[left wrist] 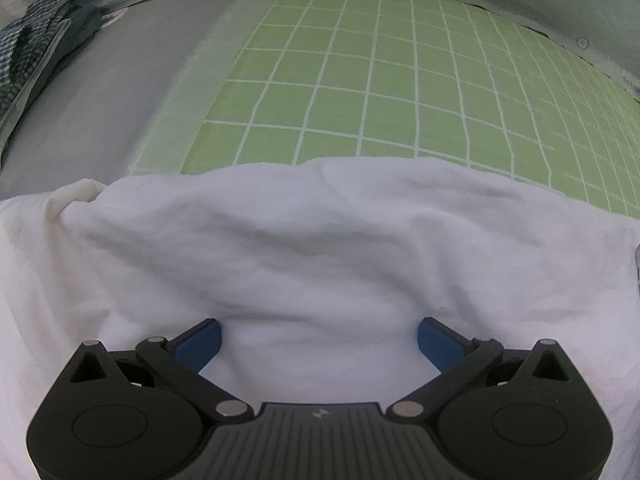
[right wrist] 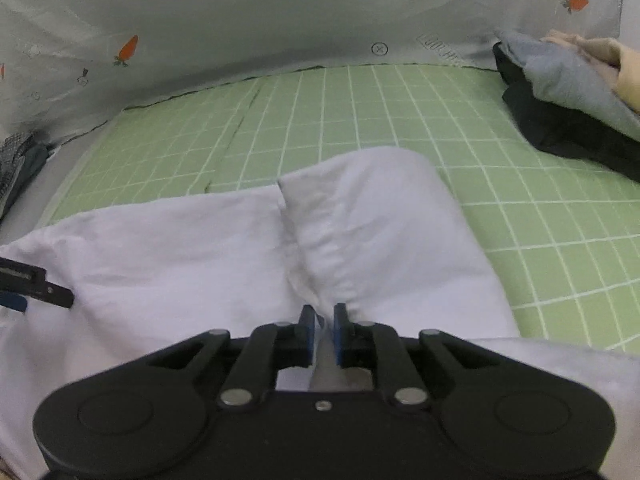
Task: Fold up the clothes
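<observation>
In the left wrist view the left gripper (left wrist: 319, 338) fills the bottom of the frame, its blue-padded fingers (left wrist: 202, 342) spread wide apart with nothing between them. It sits over a white garment (left wrist: 304, 248) that covers the whole lower half of the frame. The cloth's far edge runs across the middle of the picture, bunched into a small peak at the left. Beyond it lies a green mat (left wrist: 400, 80) with a white grid, taking up the upper right. A grey surface (left wrist: 120, 92) borders the mat on the left, and a checked cloth (left wrist: 28, 52) sits at the far upper left edge.

In the right wrist view the right gripper (right wrist: 323, 332) is at bottom centre, its fingers (right wrist: 307, 332) clenched on a fold of the garment (right wrist: 180, 248); a pinched ridge of cloth runs up from the pads toward the middle of the frame. Right of that ridge the fabric forms a rounded flap lying on the mat (right wrist: 520, 200). Left of it the cloth spreads flat to the frame's left edge, where a black and blue part of the left gripper (right wrist: 36, 286) shows over the fabric. A pile of clothes (right wrist: 560, 92), grey, dark and beige, rests on the mat at the upper right. Behind the mat rises a pale sheet (right wrist: 240, 20) printed with small carrots.
</observation>
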Demonstrator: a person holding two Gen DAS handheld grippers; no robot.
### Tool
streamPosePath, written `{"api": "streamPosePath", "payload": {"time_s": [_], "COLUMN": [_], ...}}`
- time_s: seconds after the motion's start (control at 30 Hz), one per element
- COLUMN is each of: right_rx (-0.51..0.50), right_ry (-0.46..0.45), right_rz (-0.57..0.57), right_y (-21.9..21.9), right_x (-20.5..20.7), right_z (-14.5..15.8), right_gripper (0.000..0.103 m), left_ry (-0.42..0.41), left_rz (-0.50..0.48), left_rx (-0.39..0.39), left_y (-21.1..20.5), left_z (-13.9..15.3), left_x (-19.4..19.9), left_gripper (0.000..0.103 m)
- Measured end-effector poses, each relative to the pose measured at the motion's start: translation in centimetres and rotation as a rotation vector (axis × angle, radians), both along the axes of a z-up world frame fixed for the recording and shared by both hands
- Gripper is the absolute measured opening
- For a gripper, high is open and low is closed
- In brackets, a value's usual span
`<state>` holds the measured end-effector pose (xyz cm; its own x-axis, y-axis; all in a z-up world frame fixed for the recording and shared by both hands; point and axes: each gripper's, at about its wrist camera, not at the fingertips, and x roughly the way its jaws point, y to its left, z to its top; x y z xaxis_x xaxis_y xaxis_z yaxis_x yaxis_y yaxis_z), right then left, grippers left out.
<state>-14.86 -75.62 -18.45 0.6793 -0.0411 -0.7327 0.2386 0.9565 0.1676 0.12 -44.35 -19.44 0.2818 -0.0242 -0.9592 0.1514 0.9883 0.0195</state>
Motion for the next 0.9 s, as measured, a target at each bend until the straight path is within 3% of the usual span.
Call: {"api": "streamPosePath", "payload": {"time_s": [0.07,0.2,0.27,0.33,0.43,0.6,0.67,0.8,0.9], "right_rx": [-0.003,-0.134,-0.212,-0.308,-0.415,-0.442,-0.47,-0.527,-0.485], "right_ry": [0.012,-0.037,-0.057,-0.055,-0.021,0.004,-0.003,0.011,0.027], "right_rz": [0.028,-0.012,-0.032,-0.056,-0.111,-0.162,-0.156,-0.145,-0.206], "right_y": [1.3,2.4,3.1,3.4,2.9,1.5,1.5,1.7,0.3], "right_x": [-0.1,-2.6,-3.8,-5.0,-7.0,-9.6,-10.3,-11.6,-11.9], "right_z": [-0.1,1.8,2.7,3.2,3.2,2.8,2.8,2.6,2.2], "right_gripper": [0.047,0.054,0.07,0.078,0.082,0.088,0.097,0.098,0.099], "left_ry": [0.01,0.046,0.059,0.065,0.066,0.05,0.041,0.032,0.025], "left_rz": [-0.025,-0.071,-0.088,-0.103,-0.115,-0.111,-0.103,-0.07,-0.043], "left_rx": [0.007,0.013,0.006,0.007,0.009,0.014,0.014,0.004,-0.003], "left_y": [-0.1,-0.1,0.0,0.2,0.4,0.5,0.6,1.1,1.6], "left_z": [0.1,0.2,0.2,0.1,0.0,0.3,0.4,0.3,0.3], "left_x": [-0.3,-1.2,-2.0,-2.8,-3.8,-5.9,-6.2,-7.7,-8.6], "left_gripper": [0.103,0.103,0.103,0.103,0.103,0.103,0.103,0.103,0.103]}}
